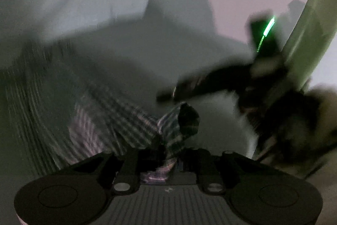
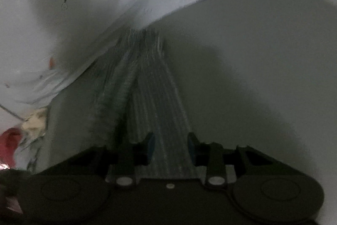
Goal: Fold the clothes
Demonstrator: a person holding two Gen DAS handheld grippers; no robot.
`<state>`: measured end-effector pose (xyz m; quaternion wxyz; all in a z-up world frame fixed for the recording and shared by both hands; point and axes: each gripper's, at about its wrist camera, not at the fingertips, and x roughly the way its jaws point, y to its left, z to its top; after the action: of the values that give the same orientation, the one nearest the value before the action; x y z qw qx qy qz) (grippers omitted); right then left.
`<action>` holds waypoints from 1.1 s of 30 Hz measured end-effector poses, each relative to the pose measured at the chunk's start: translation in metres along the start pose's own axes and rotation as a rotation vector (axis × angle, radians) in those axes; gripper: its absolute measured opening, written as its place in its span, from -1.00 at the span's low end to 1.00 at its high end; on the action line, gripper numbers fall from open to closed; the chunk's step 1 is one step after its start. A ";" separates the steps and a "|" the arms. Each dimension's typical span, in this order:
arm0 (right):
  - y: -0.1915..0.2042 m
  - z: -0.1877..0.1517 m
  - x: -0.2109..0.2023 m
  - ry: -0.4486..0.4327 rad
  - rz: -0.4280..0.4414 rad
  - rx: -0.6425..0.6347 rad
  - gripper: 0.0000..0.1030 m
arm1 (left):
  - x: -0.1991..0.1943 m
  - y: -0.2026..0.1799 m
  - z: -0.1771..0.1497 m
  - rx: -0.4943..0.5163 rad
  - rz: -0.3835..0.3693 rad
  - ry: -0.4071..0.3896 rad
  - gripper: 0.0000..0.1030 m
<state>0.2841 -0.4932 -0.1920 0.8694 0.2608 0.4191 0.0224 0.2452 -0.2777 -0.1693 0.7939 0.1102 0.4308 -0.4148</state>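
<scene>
Checked garment [image 1: 118,111] is bunched in the closed L gripper [image 1: 166,153] jaws; its long strip runs straight fwd through R gripper [image 2: 170,144] jaws, pads apart w/ cloth between, blurry.

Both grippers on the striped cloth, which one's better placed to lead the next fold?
Probably left. The left gripper looks shut on a corner of the striped cloth. The right gripper has the cloth running between its fingers, but they stand apart. Blurry, so tentative.
</scene>
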 end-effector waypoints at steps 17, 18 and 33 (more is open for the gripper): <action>0.010 -0.070 -0.007 0.134 -0.144 -0.201 0.28 | -0.077 0.069 -0.102 -0.541 0.197 -0.131 0.68; 0.005 -0.072 -0.004 0.146 -0.144 -0.184 0.28 | -0.076 0.074 -0.110 -0.573 0.208 -0.118 0.66; -0.036 -0.083 -0.010 0.224 0.022 -0.008 0.28 | -0.055 0.073 -0.147 -0.791 0.046 -0.057 0.54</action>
<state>0.2093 -0.4906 -0.2440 0.8178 0.2577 0.5107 0.0625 0.1973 -0.1220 -0.2291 0.7959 -0.2058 0.5324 -0.2018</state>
